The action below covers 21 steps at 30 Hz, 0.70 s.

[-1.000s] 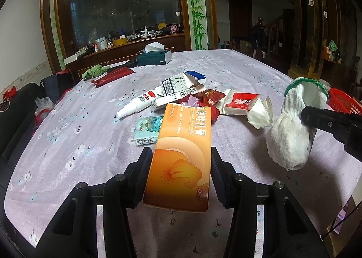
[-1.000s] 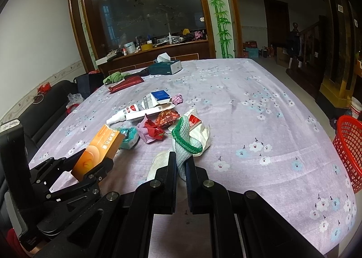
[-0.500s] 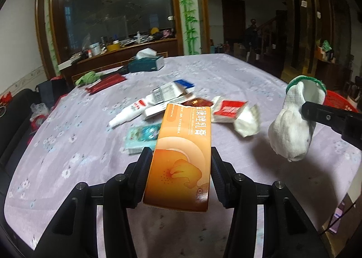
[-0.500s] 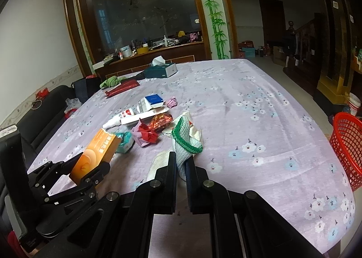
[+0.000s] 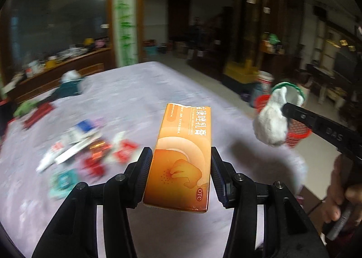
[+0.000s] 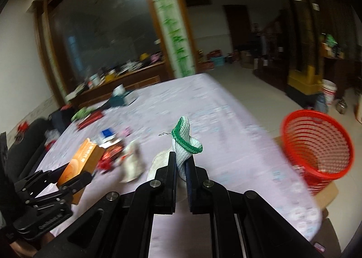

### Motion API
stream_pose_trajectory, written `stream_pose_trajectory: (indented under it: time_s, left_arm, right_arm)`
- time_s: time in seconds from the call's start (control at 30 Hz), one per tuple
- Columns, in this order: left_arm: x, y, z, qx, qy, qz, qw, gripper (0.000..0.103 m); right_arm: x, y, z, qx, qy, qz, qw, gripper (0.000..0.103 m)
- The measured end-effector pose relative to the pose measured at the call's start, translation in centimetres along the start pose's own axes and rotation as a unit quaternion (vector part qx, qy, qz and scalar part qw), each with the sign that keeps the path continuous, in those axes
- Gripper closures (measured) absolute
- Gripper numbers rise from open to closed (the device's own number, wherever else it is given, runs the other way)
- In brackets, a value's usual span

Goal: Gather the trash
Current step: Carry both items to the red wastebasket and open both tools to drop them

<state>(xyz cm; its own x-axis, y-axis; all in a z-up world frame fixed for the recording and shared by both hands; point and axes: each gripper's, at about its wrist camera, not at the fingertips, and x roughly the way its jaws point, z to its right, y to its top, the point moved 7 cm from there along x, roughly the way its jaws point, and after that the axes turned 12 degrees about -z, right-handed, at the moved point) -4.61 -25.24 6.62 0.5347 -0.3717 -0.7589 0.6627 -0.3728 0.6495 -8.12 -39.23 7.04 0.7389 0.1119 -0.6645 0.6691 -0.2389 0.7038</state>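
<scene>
My left gripper (image 5: pixel 181 162) is shut on an orange medicine box (image 5: pixel 183 153) and holds it above the table; the box also shows in the right wrist view (image 6: pixel 83 156). My right gripper (image 6: pixel 181 162) is shut on a white glove with a green cuff (image 6: pixel 186 142), lifted off the table; the glove also shows in the left wrist view (image 5: pixel 273 119). A red mesh basket (image 6: pixel 316 144) stands on the floor beyond the table's right edge. A blurred pile of wrappers and boxes (image 5: pixel 86 147) lies on the purple tablecloth (image 5: pixel 135 99).
A teal tissue box (image 6: pixel 122 97) and a red packet (image 6: pixel 90 119) lie at the far end of the table. A wooden cabinet (image 6: pixel 126 76) full of clutter stands behind. A white bucket (image 6: pixel 329 95) sits on the floor to the right.
Both grippers have swung right toward the red basket, still holding the box and the glove. The trash pile has slid left in both views, which are now motion-blurred.
</scene>
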Motion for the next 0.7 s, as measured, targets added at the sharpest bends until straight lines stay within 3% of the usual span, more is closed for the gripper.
stream_pose_trajectory:
  time_s: [0.13, 0.4, 0.7]
  left_arm:
    - [1.8, 2.6, 4.9, 0.032, -0.055, -0.013, 0.9979, 0.054]
    - [6.1, 7.4, 14.7, 0.079, -0.132, -0.036, 0.9875, 0.054]
    - [12.3, 11.0, 20.6, 0.080, -0.162, -0.065, 0.9813, 0.051]
  right_arm:
    - [-2.2, 1.6, 5.8, 0.042, -0.036, 0.020, 0.998, 0.095]
    - [-5.6, 4.2, 15.8, 0.099, -0.109, 0.047, 0.988, 0.095]
    - [-5.5, 5.7, 23.4, 0.138, -0.122, 0.037, 0.982, 0.093]
